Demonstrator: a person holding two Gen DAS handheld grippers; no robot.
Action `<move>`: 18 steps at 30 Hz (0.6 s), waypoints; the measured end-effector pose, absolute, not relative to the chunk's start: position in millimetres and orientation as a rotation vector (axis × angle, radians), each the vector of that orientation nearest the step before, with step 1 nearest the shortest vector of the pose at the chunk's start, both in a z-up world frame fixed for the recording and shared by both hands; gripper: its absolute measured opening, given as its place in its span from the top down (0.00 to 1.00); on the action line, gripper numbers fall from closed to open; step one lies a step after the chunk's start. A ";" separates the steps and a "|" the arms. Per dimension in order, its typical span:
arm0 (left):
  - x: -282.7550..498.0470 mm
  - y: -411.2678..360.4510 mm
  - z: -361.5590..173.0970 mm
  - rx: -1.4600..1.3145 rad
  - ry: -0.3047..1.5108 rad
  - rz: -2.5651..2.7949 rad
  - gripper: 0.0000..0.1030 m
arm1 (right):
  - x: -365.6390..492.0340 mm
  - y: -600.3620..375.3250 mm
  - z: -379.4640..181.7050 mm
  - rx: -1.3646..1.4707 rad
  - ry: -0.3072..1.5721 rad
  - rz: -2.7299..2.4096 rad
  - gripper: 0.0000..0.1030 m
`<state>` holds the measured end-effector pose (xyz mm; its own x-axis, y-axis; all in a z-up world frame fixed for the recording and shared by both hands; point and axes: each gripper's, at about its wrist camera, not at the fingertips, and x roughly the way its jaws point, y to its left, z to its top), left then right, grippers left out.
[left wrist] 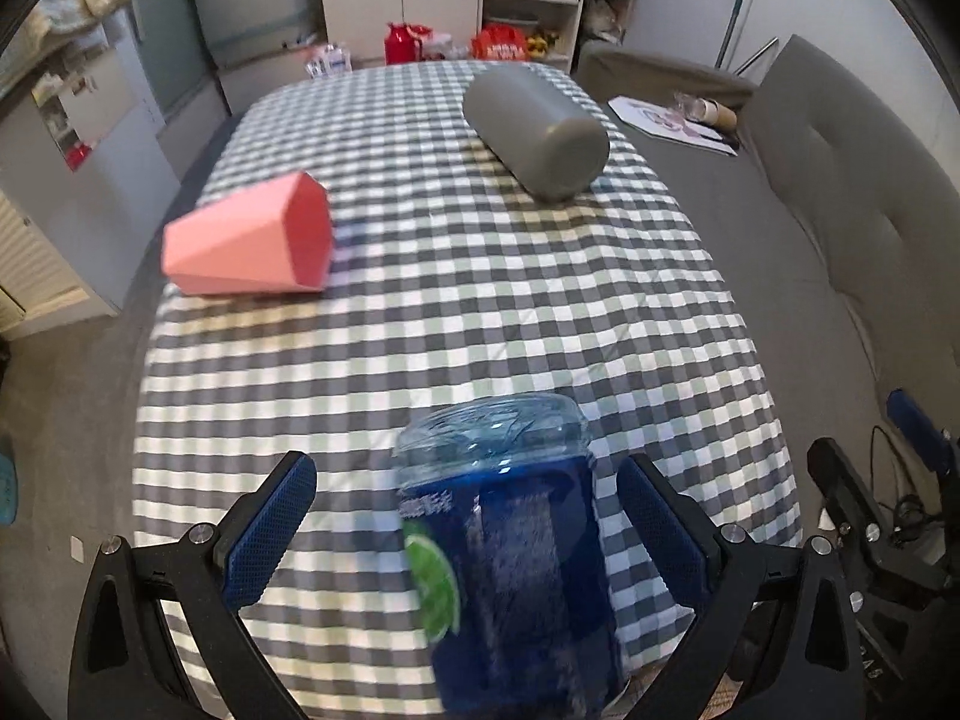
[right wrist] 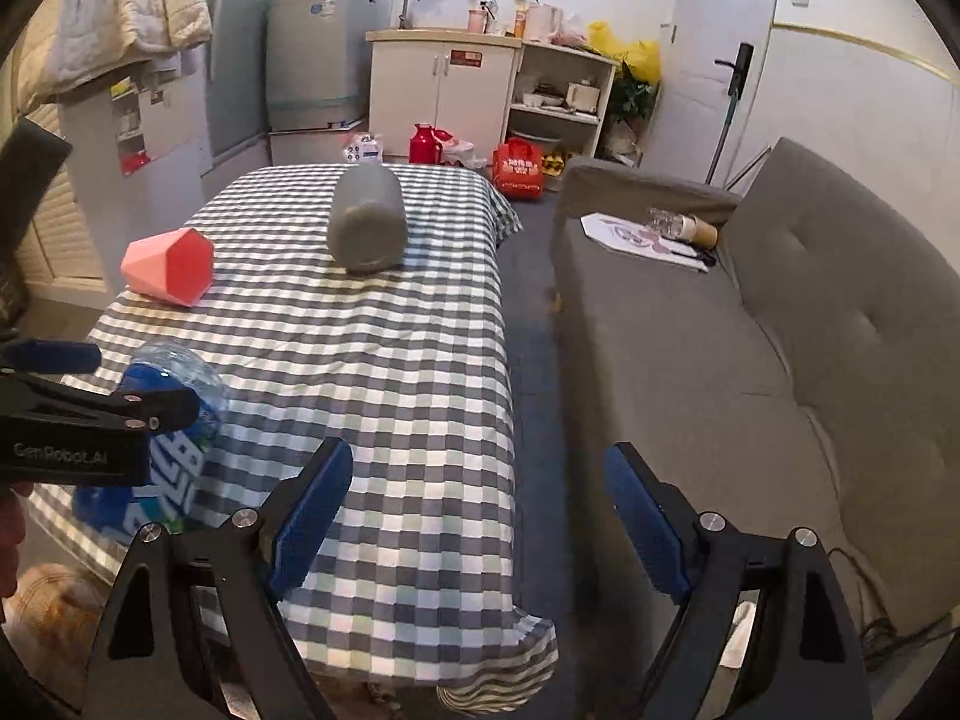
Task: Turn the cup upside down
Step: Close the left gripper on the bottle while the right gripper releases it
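A blue translucent cup (left wrist: pixel 510 546) with a lime print stands upside down between the spread fingers of my left gripper (left wrist: pixel 465 528), near the table's front edge; neither pad touches it. It also shows in the right wrist view (right wrist: pixel 174 438), partly behind the left gripper (right wrist: pixel 90 396). A pink faceted cup (left wrist: pixel 252 240) lies on its side at the left, and a grey cup (left wrist: pixel 540 132) lies on its side at the back right. My right gripper (right wrist: pixel 477 516) is open and empty, over the table's right edge.
The table wears a grey-and-white checked cloth (left wrist: pixel 450 312). A grey sofa (right wrist: pixel 750 360) runs along the right, with papers and a paper cup (right wrist: pixel 690 231) on it. Cabinets (right wrist: pixel 444 90), a fridge and red bags stand beyond the table.
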<state>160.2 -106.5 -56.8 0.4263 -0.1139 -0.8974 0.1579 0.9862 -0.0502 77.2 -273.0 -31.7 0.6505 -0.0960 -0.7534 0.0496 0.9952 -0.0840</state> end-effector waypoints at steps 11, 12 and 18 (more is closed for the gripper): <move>166.6 -107.8 -70.6 -0.015 1.167 -0.222 0.26 | 69.9 -273.4 -29.9 -0.085 0.785 -0.090 0.17; 166.5 -106.0 -68.5 -0.024 1.163 -0.222 0.26 | 68.2 -273.6 -27.4 -0.079 0.770 -0.088 0.17; 165.2 -103.7 -38.5 -0.023 1.050 -0.227 0.26 | 62.6 -273.4 -16.7 -0.062 0.729 -0.106 0.17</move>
<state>165.2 -103.7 -38.5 0.4762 -0.1969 -0.8570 0.1746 0.9764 -0.1273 62.6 -273.4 -16.7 0.7406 -0.1184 -0.6614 0.0755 0.9928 -0.0932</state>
